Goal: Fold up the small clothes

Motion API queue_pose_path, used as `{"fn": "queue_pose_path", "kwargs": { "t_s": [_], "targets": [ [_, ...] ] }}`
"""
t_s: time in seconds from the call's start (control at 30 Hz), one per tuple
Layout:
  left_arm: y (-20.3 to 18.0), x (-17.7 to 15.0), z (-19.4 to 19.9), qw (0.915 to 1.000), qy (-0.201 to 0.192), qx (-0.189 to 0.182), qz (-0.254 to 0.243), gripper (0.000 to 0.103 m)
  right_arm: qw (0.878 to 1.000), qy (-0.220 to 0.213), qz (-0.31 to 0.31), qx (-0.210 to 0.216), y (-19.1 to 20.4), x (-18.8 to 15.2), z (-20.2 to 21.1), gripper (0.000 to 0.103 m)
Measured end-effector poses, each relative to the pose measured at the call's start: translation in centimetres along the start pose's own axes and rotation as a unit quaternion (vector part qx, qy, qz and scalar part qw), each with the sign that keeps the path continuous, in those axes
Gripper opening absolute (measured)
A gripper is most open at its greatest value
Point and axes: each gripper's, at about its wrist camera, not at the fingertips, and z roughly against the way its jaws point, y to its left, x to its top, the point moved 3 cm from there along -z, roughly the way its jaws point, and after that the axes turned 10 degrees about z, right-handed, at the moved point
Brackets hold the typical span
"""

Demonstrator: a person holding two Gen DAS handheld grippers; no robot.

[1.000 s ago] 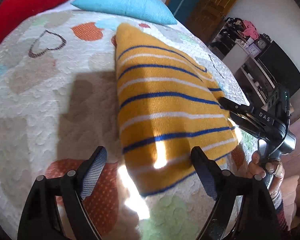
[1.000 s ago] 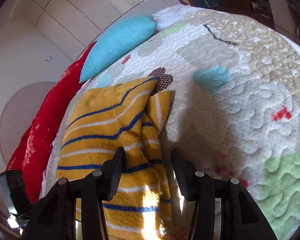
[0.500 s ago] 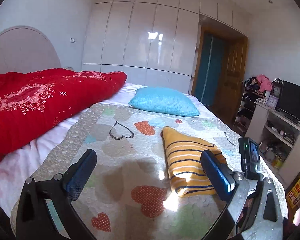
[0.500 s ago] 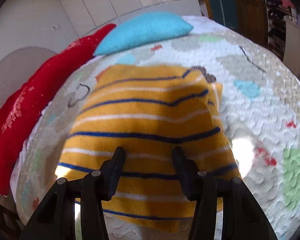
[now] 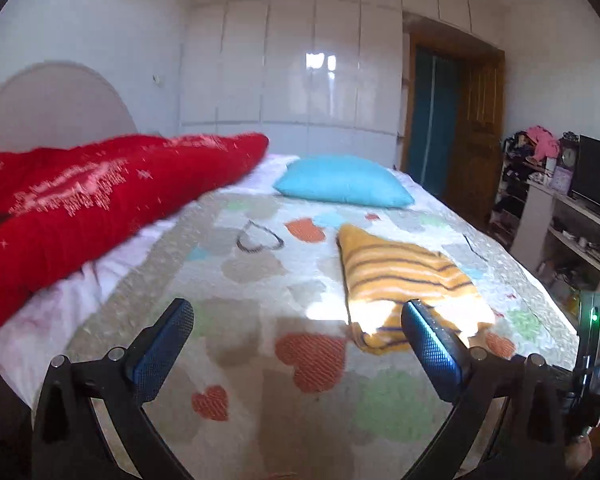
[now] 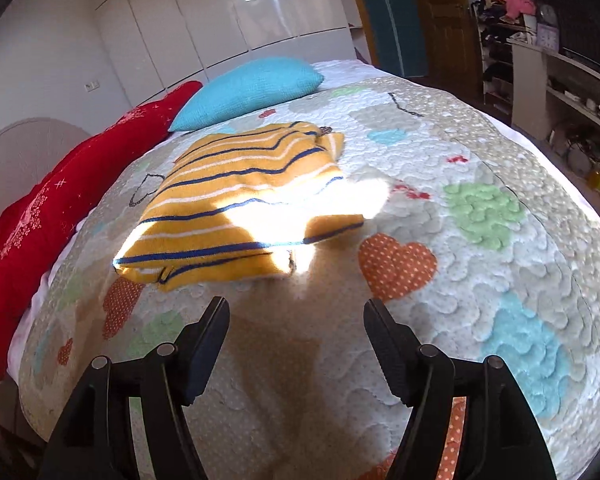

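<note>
Nearest to the cameras, the left claw [image 5: 298, 334] and the right claw [image 6: 296, 334] are both seen with the fingers spread wide apart, and nothing is held between them. Both are kept above the quilt [image 6: 480, 292] of the bed, apart from the cloth. Just beyond, the yellow striped sweater [image 6: 240, 200] is laid on the quilt as a folded packet, with a sleeve edge seen at its far right corner. The fold is judged to be nearly finished; if a last fold is wanted, the near hem should be pinched by both claws at its two corners, lifted low and laid evenly, so that the layers are not dragged. Farther, one blue pillow [image 6: 252, 92] and one red blanket [image 5: 84, 208] are counted; one sweater and two claws are present.
</note>
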Motion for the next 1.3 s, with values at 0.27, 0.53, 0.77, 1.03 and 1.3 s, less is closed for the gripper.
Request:
{"fn": "queue_pose_path", "kwargs": {
  "t_s": [0.27,0.53,0.77,1.03,1.3],
  "targets": [
    [-2.5,-4.7,-1.4,0.9943,0.099,-0.031,-0.025,0.103,1.0,-0.01,-0.001,-0.006,0.2,0.3,1.2,0.077],
    [-4.5,-7.3,-1.5,0.9852,0.156,-0.064,-0.033,0.103,1.0,-0.002,0.008,-0.009,1.0,-0.4,1.0,0.077],
    [-4.6,-7.7,-1.8,0.9826,0.17,-0.068,-0.034,0.103,1.0,-0.004,-0.007,-0.015,0.2,-0.4,1.2,0.078],
    [-4.1,-7.7,-2.2,0.9815,0.179,-0.063,-0.025,0.103,1.0,0.002,0.0,-0.014,0.9,-0.7,0.9,0.079],
    [-4.0,-7.8,-2.4,0.9801,0.188,-0.063,-0.017,0.103,1.0,0.008,0.005,-0.016,1.2,-1.0,0.6,0.08]
  ]
}}
